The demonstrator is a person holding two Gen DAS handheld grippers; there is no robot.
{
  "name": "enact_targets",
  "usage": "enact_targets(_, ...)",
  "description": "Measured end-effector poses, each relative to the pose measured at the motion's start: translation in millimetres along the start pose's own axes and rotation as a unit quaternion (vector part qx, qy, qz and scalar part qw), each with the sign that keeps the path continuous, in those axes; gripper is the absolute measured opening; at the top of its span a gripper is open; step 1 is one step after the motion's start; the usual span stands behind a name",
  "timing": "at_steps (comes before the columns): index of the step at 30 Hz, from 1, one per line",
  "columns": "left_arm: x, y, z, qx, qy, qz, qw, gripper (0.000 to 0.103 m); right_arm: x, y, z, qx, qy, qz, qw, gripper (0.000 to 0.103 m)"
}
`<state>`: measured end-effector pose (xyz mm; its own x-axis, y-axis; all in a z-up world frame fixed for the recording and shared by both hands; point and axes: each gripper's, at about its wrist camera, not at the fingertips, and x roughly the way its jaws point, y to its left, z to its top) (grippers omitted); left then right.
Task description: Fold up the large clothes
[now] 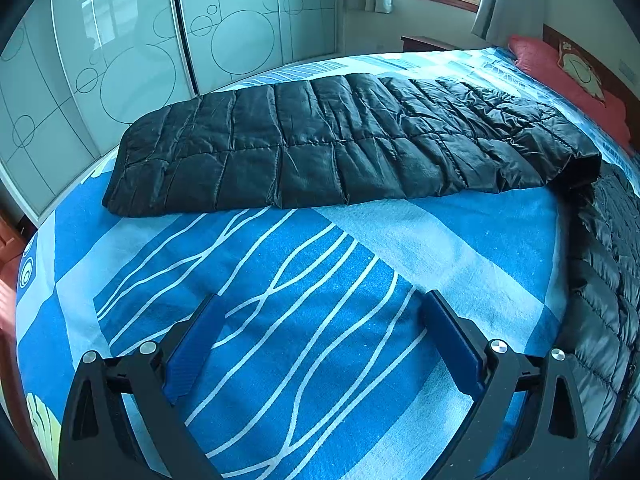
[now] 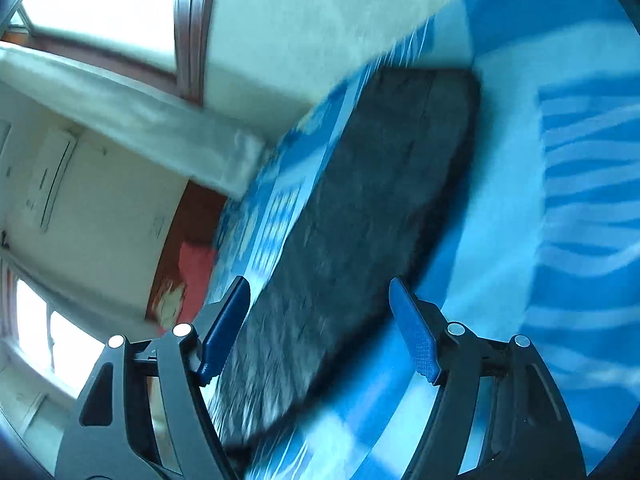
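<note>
Jacket (image 1: 340, 144) black, quilted, folded lengthwise; flat on bedsheet (image 1: 280, 300).

A bed (image 1: 360, 264) in a blue sheet with white wavy lines carries a black quilted jacket (image 1: 320, 148) lying flat, and a red pillow (image 1: 568, 80) at its head.

Bare bed sheet (image 1: 320, 280) from 6 to centre in the left wrist view, free passage. Black quilted jacket (image 1: 320, 148) bars the bed from 9 to 3, its other part draping down at 4. Wardrobe doors (image 1: 120, 60) wall off 10 to 12. Red pillow (image 1: 568, 80) at 2. Right wrist view blurred: jacket (image 2: 360, 220) lies ahead, sheet free at 3.
</note>
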<state>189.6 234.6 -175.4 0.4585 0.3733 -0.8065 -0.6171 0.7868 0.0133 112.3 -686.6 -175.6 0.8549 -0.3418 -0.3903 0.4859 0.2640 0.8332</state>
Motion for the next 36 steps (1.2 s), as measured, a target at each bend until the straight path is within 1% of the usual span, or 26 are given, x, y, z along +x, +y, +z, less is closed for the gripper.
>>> enact_targets(1, 0, 0, 0, 0.000, 0.000, 0.000, 1.0000, 0.098, -5, -7, 9, 0.008, -0.021, -0.019, 1.000, 0.072)
enact_targets(2, 0, 0, 0, -0.001, 0.000, -0.001, 1.0000, 0.099, -7, -14, 17, 0.018, -0.032, -0.025, 0.999, 0.072)
enact_targets(4, 0, 0, 0, 0.000, 0.000, 0.000, 1.0000, 0.099, -9, -25, 32, 0.036, -0.038, -0.011, 0.999, 0.069)
enact_targets(6, 0, 0, 0, 0.000, 0.000, 0.001, 1.0000, 0.099, -8, -24, 45, 0.019, -0.046, -0.028, 0.998, 0.069)
enact_targets(8, 1, -1, 0, 0.001, 0.000, 0.002, 1.0000, 0.099, -10, -29, 56, 0.015, -0.063, -0.048, 0.997, 0.069)
enact_targets(9, 1, -1, 0, 0.001, 0.000, 0.003, 1.0000, 0.099, -7, -33, 61, 0.015, -0.061, -0.057, 0.996, 0.070)
enact_targets(10, 2, -1, 1, 0.001, 0.000, 0.003, 1.0000, 0.099, 0, -35, 65, 0.004, -0.047, -0.068, 0.997, 0.070)
enact_targets(12, 2, -2, 1, 0.002, 0.000, 0.004, 1.0000, 0.099, 5, -28, 66, -0.026, -0.040, -0.078, 0.996, 0.069)
enact_targets(16, 2, -2, 1, 0.002, 0.000, 0.005, 1.0000, 0.099, 19, -18, 50, -0.054, 0.004, -0.035, 0.998, 0.071)
enact_targets(17, 2, -2, 1, 0.002, 0.000, 0.005, 1.0000, 0.099, 23, -15, 48, -0.060, 0.012, -0.032, 0.998, 0.071)
enact_targets(18, 3, -3, 1, 0.003, 0.000, 0.006, 1.0000, 0.099, 27, -12, 47, -0.074, 0.015, -0.038, 0.996, 0.071)
enact_targets(20, 3, -2, 1, 0.002, 0.000, 0.005, 1.0000, 0.099, 31, -12, 49, -0.081, 0.008, -0.042, 0.996, 0.069)
enact_targets(21, 3, -3, 1, 0.002, 0.000, 0.005, 1.0000, 0.099, 28, -16, 52, -0.069, -0.002, -0.046, 0.997, 0.062)
enact_targets(22, 3, -3, 1, 0.002, 0.000, 0.006, 1.0000, 0.099, 27, -24, 55, -0.041, -0.012, -0.052, 0.998, 0.050)
enact_targets(23, 3, -3, 1, 0.003, -0.001, 0.007, 1.0000, 0.099, 27, -27, 55, -0.022, -0.017, -0.058, 0.998, 0.044)
enact_targets(24, 3, -2, 1, 0.003, -0.001, 0.007, 1.0000, 0.099, 26, -28, 53, -0.016, -0.015, -0.067, 0.998, 0.031)
enact_targets(25, 3, -2, 0, 0.003, -0.001, 0.006, 1.0000, 0.099, 29, -26, 52, -0.025, -0.004, -0.070, 0.997, 0.029)
enact_targets(26, 3, -3, 0, 0.003, -0.001, 0.006, 1.0000, 0.099, 34, -20, 51, -0.050, 0.013, -0.070, 0.996, 0.028)
enact_targets(27, 3, -3, 1, 0.003, -0.001, 0.007, 1.0000, 0.099, 35, -16, 50, -0.067, 0.022, -0.065, 0.995, 0.018)
enact_targets(28, 3, -3, 1, 0.003, -0.001, 0.007, 1.0000, 0.099, 35, -15, 50, -0.068, 0.025, -0.058, 0.996, 0.006)
enact_targets(30, 3, -3, 0, 0.003, -0.001, 0.007, 1.0000, 0.099, 28, -15, 49, -0.050, 0.011, -0.056, 0.997, 0.006)
enact_targets(32, 3, -3, 1, 0.002, -0.001, 0.006, 1.0000, 0.099, 20, -5, 44, -0.049, 0.004, -0.042, 0.998, 0.005)
enact_targets(36, 4, -3, 1, 0.002, -0.002, 0.007, 1.0000, 0.099, 9, 55, 15, -0.118, 0.011, -0.002, 0.993, 0.005)
